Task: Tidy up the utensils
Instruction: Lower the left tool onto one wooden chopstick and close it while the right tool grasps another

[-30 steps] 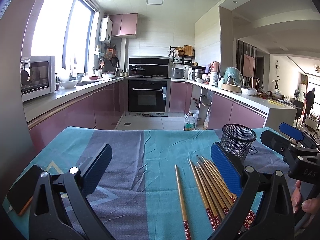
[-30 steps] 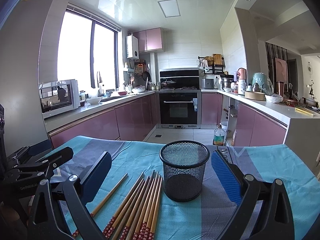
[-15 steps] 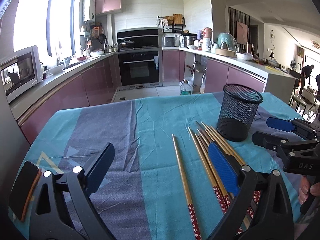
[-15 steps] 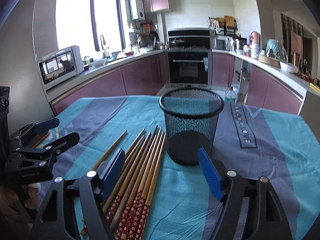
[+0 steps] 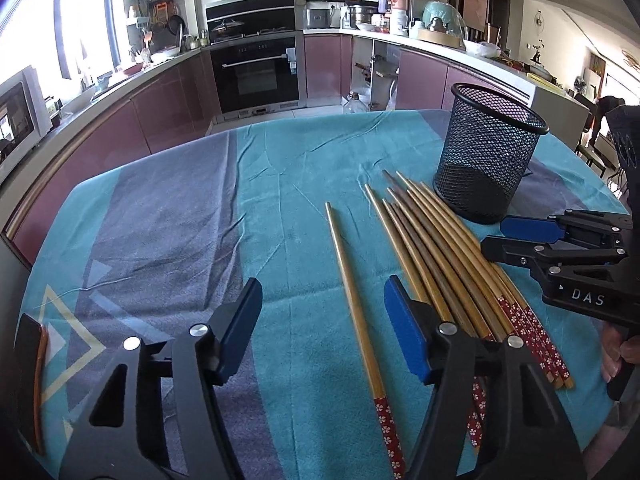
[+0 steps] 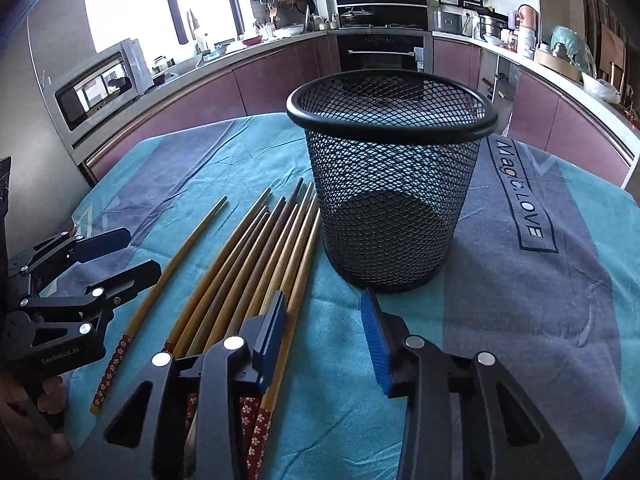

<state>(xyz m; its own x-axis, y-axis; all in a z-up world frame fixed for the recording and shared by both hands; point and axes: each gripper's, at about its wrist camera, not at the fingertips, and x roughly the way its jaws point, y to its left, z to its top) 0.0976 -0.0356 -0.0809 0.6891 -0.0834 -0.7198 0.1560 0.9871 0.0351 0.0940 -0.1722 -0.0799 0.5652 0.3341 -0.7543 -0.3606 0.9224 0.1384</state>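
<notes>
Several wooden chopsticks (image 5: 448,252) with red flowered ends lie side by side on the teal and grey tablecloth (image 5: 180,216). One single chopstick (image 5: 356,304) lies apart to their left. A black mesh cup (image 5: 486,160) stands upright and empty beyond their tips. My left gripper (image 5: 320,328) is open, low over the cloth, its jaws either side of the single chopstick. My right gripper (image 6: 324,328) is open and empty just before the mesh cup (image 6: 390,176), its left finger over the chopstick bundle (image 6: 256,256). The right gripper also shows in the left wrist view (image 5: 516,236).
A dark phone-like slab (image 5: 30,376) lies at the cloth's left edge. Kitchen counters (image 5: 120,84), an oven (image 5: 256,72) and a microwave (image 6: 100,84) stand beyond the table. The left gripper (image 6: 116,256) shows at the left of the right wrist view.
Both grippers have tilted down and come closer to the table. The left now straddles the single chopstick. The right has neared the mesh cup and its jaws have narrowed.
</notes>
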